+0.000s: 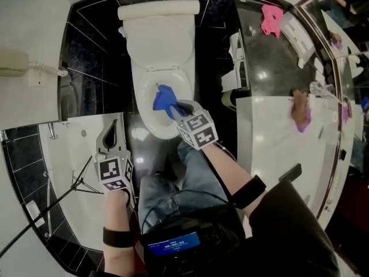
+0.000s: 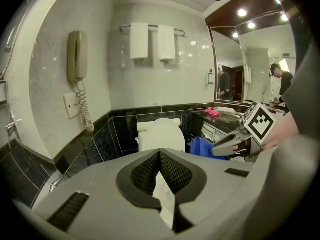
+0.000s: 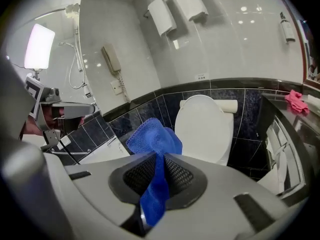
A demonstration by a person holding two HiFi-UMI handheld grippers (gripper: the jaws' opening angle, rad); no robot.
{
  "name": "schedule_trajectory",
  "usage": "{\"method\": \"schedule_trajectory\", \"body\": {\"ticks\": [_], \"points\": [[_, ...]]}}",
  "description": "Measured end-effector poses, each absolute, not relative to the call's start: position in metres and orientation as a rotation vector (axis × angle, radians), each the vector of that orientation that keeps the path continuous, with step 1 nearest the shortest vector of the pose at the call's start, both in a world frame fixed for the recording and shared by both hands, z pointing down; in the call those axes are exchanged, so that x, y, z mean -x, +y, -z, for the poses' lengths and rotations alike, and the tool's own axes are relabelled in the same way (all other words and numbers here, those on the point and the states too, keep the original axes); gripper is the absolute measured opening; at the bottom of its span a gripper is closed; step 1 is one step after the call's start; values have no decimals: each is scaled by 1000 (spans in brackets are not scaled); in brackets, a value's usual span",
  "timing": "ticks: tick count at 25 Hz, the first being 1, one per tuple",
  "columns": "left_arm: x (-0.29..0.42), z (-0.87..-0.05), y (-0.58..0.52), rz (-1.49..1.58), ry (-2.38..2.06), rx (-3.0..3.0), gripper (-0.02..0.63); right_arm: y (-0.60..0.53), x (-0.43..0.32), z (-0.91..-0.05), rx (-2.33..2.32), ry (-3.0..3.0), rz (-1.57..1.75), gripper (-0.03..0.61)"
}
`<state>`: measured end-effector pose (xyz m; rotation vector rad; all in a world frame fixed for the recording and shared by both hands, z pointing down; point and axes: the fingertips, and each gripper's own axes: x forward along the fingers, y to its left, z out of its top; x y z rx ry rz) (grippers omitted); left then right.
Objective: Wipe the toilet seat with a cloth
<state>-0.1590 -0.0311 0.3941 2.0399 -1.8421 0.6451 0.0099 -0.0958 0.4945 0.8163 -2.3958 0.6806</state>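
My right gripper [image 1: 180,111] clamps a soft, nubby blue cloth [image 3: 152,136], bunched, with its long axis running forward out of the jaws above the glossy oval toilet seat [image 1: 139,100]. My left gripper [image 2: 160,154] pinches a thin white scrap [image 2: 164,199].

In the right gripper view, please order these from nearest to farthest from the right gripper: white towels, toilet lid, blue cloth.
1. blue cloth, held in the jaws
2. toilet lid, raised, straight ahead
3. white towels, high on the wall
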Motion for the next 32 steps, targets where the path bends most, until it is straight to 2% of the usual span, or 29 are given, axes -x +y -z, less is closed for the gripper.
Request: {"method": "schedule_trajectory", "body": {"ticks": [8,22,32], "points": [[169,-458,-69,-698,-1795,-2041,1,-141,34,-571,-825,-2360,-682,72],[226,-628,-118,-681,-1717,-2149,1,-209,130,-803,-857,-2233,-504,72],[249,-695,-146,-653,-1735,-2130,1,-241,187,-920,-777,-2150,-330,72]]}}
